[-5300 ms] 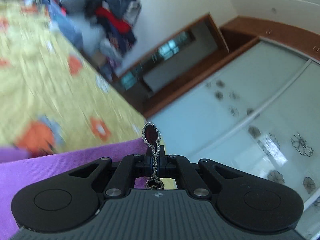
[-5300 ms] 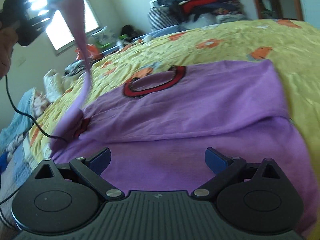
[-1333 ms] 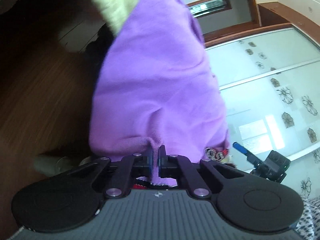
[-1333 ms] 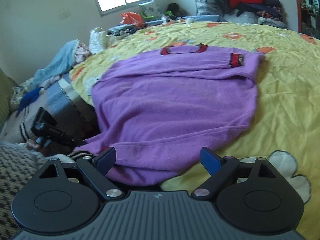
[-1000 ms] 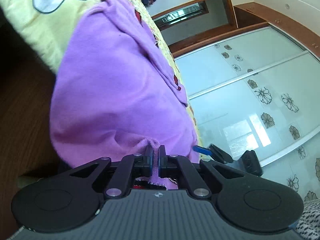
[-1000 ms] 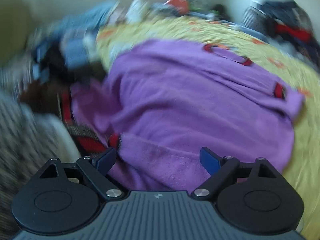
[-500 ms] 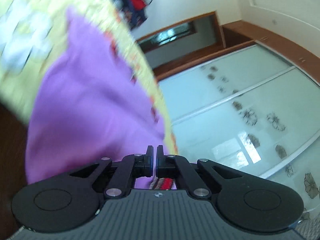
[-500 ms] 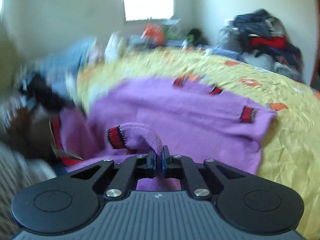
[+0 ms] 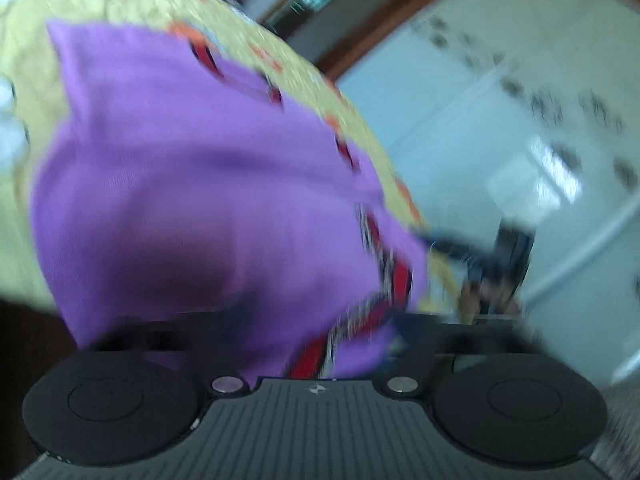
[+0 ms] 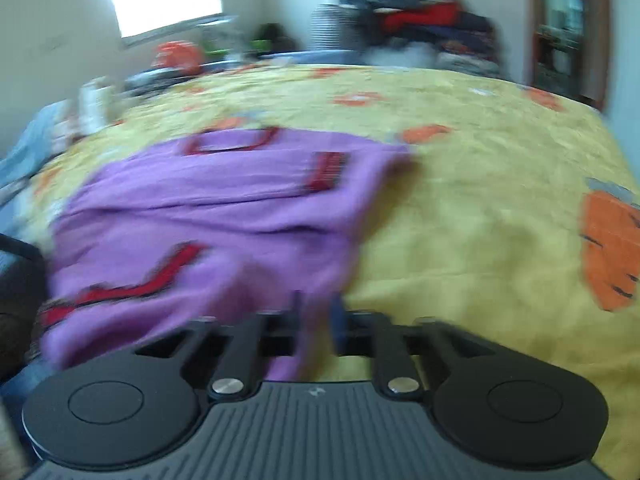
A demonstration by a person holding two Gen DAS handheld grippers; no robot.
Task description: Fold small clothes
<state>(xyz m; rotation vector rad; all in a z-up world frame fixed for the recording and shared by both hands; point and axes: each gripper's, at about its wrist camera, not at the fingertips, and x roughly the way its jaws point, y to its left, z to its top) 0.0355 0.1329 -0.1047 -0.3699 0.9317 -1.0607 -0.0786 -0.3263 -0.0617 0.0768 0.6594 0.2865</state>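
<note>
A purple sweater (image 10: pixel 224 208) with red-and-black collar and cuffs lies on the yellow bedspread (image 10: pixel 480 208); its red-striped hem is folded up toward the chest. In the blurred left wrist view the sweater (image 9: pixel 200 184) fills the frame, and its hem drapes over my left gripper (image 9: pixel 320 344), whose jaws stand apart. My right gripper (image 10: pixel 316 320) has a narrow gap between its jaws, with purple cloth lying in it at the sweater's near right corner. The right gripper also shows in the left wrist view (image 9: pixel 472 252).
A pile of dark and red clothes (image 10: pixel 416 28) sits at the far end of the bed. More clutter and a blue blanket (image 10: pixel 24 148) lie on the left. Frosted sliding wardrobe doors (image 9: pixel 540 128) stand beside the bed.
Both grippers have carried the sweater's hem up over the bed toward the collar. The left jaws, shut half a second ago, now stand apart. The right jaws have parted slightly.
</note>
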